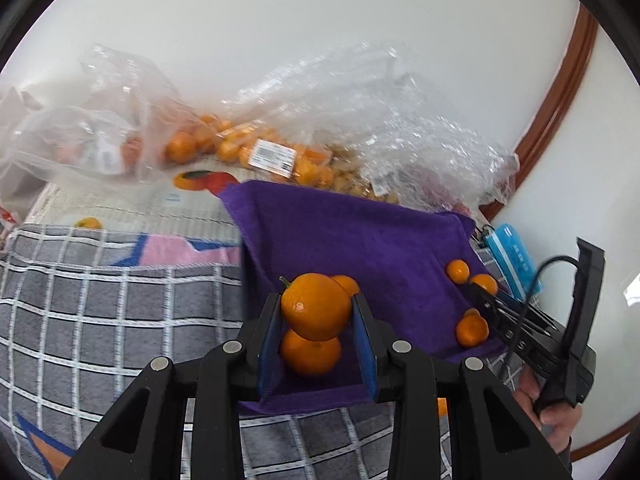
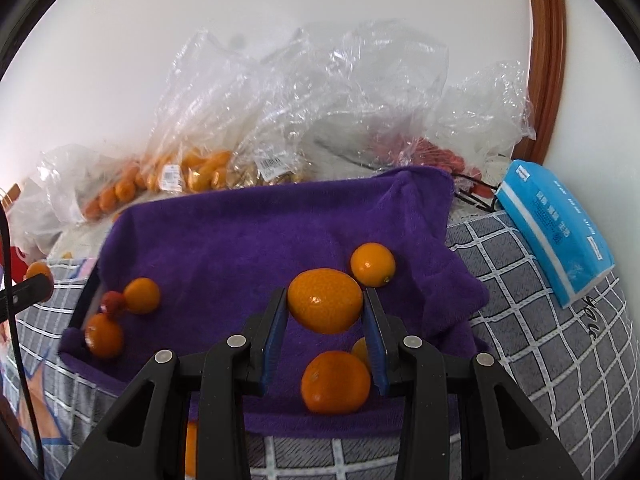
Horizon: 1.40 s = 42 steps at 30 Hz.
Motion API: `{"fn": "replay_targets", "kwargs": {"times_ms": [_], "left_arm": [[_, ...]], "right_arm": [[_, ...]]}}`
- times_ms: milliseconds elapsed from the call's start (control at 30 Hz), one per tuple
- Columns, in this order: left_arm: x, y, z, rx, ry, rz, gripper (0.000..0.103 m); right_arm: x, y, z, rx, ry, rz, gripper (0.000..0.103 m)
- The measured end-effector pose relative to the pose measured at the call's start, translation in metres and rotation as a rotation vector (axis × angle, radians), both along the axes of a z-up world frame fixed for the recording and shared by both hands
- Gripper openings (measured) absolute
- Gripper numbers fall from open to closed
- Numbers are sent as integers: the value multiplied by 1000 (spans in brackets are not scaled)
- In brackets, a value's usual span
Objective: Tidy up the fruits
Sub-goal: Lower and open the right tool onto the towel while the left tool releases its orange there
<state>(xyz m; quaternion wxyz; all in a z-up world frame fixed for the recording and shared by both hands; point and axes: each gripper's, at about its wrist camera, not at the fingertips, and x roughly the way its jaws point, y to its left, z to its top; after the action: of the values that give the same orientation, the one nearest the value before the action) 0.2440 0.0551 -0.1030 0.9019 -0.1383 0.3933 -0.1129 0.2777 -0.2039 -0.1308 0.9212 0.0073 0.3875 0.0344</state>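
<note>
Barcode label (image 1: 273, 155) unreadable; blue tissue pack (image 2: 556, 232) print too blurred.

A home, likely a bedroom: grey checked bedding (image 2: 520, 300) spread under a purple towel (image 2: 260, 232), a blue tissue pack (image 2: 556, 232) lying beside it, crumpled shopping bags of fruit (image 2: 248, 128) heaped against a plain white wall (image 2: 200, 20) with brown wooden trim (image 2: 546, 60).

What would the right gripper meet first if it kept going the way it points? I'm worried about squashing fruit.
Probably the purple towel, just past the orange mandarin that the right gripper holds; another round orange mandarin lies slightly right. Depth is unclear.
</note>
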Motion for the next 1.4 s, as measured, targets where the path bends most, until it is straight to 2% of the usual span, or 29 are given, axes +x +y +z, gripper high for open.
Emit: {"fn": "replay_targets", "kwargs": {"times_ms": [233, 500, 600, 667, 733, 933, 967, 1100, 1400], "left_arm": [[9, -33, -22, -31, 69, -106, 32], [16, -51, -39, 17, 112, -110, 32], [16, -56, -39, 35, 100, -109, 32], [16, -57, -39, 36, 99, -114, 32], [17, -59, -40, 39, 101, -121, 33], [15, -64, -40, 73, 90, -109, 33], [15, -64, -40, 77, 89, -105, 34], [13, -63, -35, 64, 91, -94, 49], [-23, -40, -15, 56, 49, -43, 53]], "right_arm": [[11, -8, -17, -2, 38, -1, 37], [11, -13, -27, 0, 57, -4, 37], [7, -12, -23, -18, 40, 3, 39], [4, -12, -18, -24, 25, 3, 47], [-2, -14, -13, -25, 10, 1, 49], [-19, -24, 2, -10, -14, -17, 50], [-24, -26, 4, -7, -18, -20, 50], [-37, -28, 10, 3, -20, -19, 50], [-66, -7, 8, 84, 22, 53, 50]]}}
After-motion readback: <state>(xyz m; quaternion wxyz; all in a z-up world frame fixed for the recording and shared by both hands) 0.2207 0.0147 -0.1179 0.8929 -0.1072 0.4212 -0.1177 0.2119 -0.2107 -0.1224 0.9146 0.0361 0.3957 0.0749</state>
